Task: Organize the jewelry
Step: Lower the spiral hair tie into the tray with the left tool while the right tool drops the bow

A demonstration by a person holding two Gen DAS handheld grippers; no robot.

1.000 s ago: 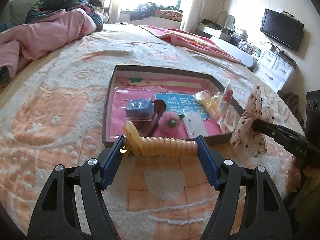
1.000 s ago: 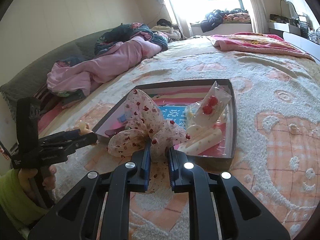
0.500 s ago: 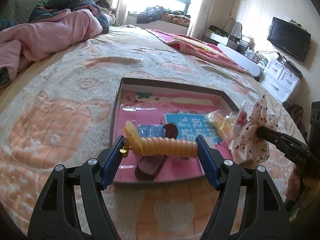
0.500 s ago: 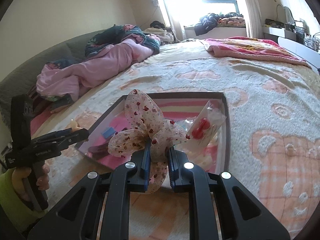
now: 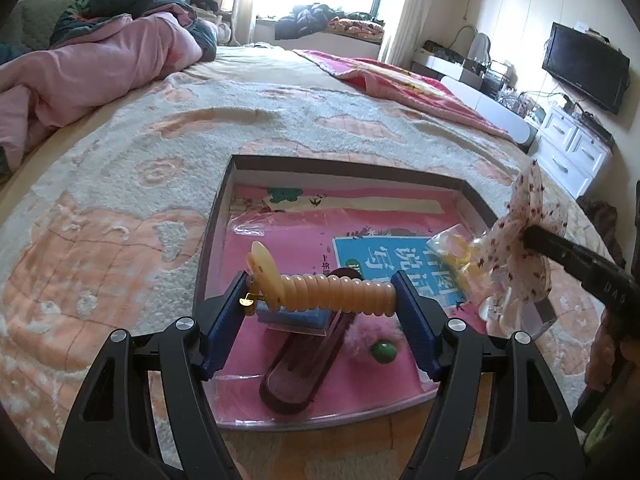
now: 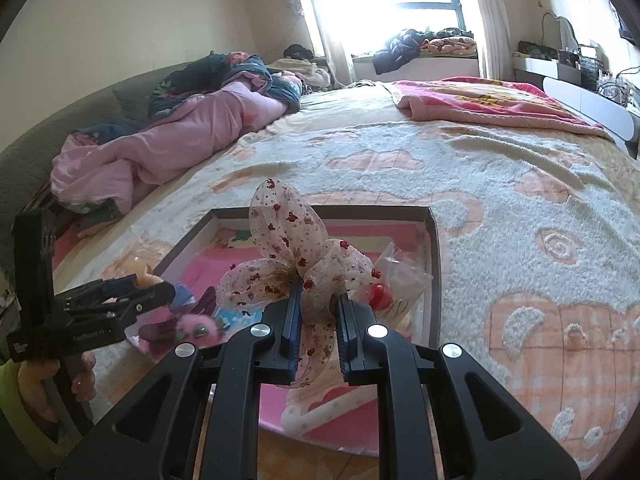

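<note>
So right now I've got both hands full over the tray (image 5: 224, 216), a shallow dark-walled box with a pink printed bottom sitting on the fuzzy peach-and-cream bedspread (image 5: 120, 184). My left gripper (image 5: 322, 294) is pinching a yellowish spiral hair tie (image 5: 336, 294) end to end between its blue pads, stretched out like a little coil, hanging above the near left part of the tray. My right gripper (image 6: 316, 322) is nearly pressed together on the middle of a sheer floral bow (image 6: 292, 256), white with dark red specks, held above the tray's near edge. Down in the tray I can see a dark maroon hair clip (image 5: 304, 368), a small blue packet (image 5: 292, 316), a pink fuzzy thing with a green bead (image 5: 382, 350), and a clear baggie with something red inside (image 6: 394, 284) on the right side.
</note>
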